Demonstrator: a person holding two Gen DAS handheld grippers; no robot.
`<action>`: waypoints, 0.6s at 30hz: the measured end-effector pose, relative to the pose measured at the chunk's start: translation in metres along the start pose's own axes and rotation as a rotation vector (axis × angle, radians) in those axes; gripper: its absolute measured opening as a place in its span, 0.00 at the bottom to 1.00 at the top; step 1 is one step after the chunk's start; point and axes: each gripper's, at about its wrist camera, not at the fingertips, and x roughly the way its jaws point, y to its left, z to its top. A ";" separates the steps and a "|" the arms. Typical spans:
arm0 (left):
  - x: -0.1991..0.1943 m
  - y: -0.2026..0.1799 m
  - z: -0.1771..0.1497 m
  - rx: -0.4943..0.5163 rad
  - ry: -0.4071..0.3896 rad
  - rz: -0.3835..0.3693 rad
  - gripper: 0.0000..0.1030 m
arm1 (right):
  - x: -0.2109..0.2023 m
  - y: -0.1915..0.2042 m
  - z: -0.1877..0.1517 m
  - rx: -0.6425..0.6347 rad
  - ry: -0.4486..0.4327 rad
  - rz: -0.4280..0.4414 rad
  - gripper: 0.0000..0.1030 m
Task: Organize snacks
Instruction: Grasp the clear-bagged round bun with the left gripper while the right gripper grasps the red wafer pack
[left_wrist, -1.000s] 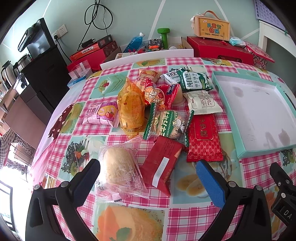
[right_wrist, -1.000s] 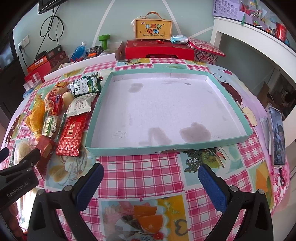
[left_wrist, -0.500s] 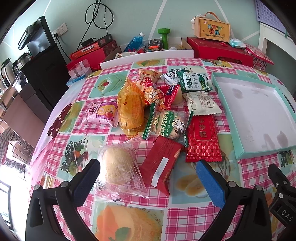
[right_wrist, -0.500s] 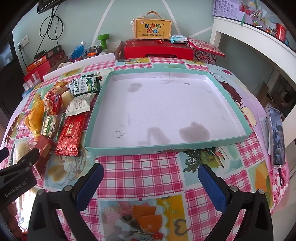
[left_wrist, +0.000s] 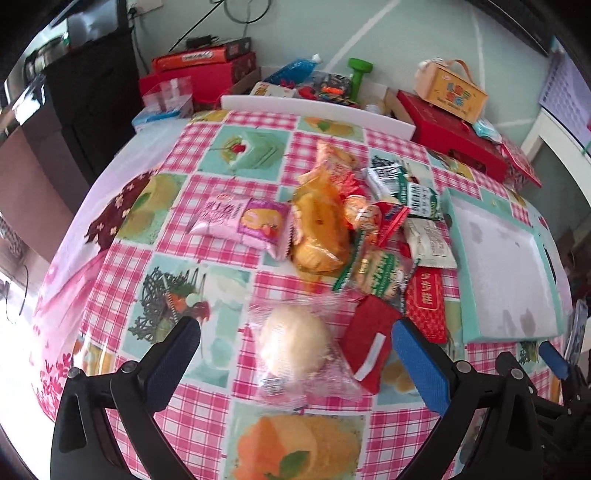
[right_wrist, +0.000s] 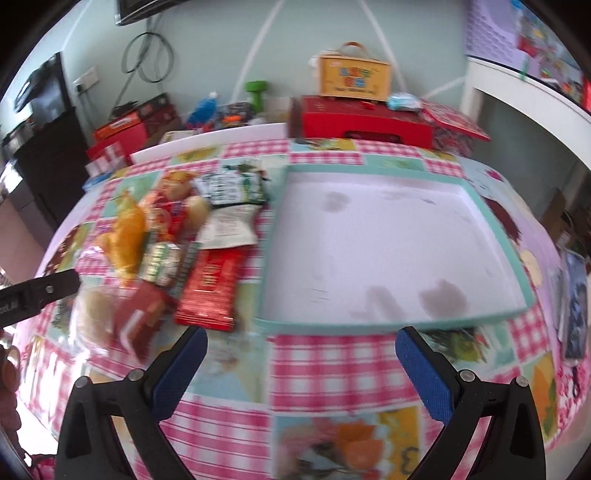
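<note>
Left wrist view showed the left gripper (left_wrist: 295, 352) with its jaws spread wide above a clear-wrapped pale round bun (left_wrist: 293, 349), not touching it. Just right of the bun lay a dark red packet (left_wrist: 369, 341) and a bright red patterned packet (left_wrist: 424, 304), beside the shallow teal-rimmed white cardboard tray (left_wrist: 452, 236). Right wrist view, blurred, showed the right gripper (right_wrist: 301, 362) released too, holding nothing, over the pink checked tablecloth (right_wrist: 332, 365) near the tray's front rim.

approx 10 snack pkts (left_wrist: 321, 225), 1 teal tray (right_wrist: 491, 229), 2 grippers: left gripper (left_wrist: 295, 354), right gripper (right_wrist: 301, 365)
</note>
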 end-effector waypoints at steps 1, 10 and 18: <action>0.003 0.005 0.000 -0.013 0.012 0.002 1.00 | 0.004 0.008 0.001 -0.018 0.000 0.000 1.00; 0.035 0.023 -0.007 -0.066 0.149 -0.053 1.00 | 0.032 0.064 0.006 -0.072 0.079 0.107 1.00; 0.054 0.020 -0.015 -0.102 0.213 -0.162 0.61 | 0.047 0.080 -0.001 -0.106 0.120 0.098 1.00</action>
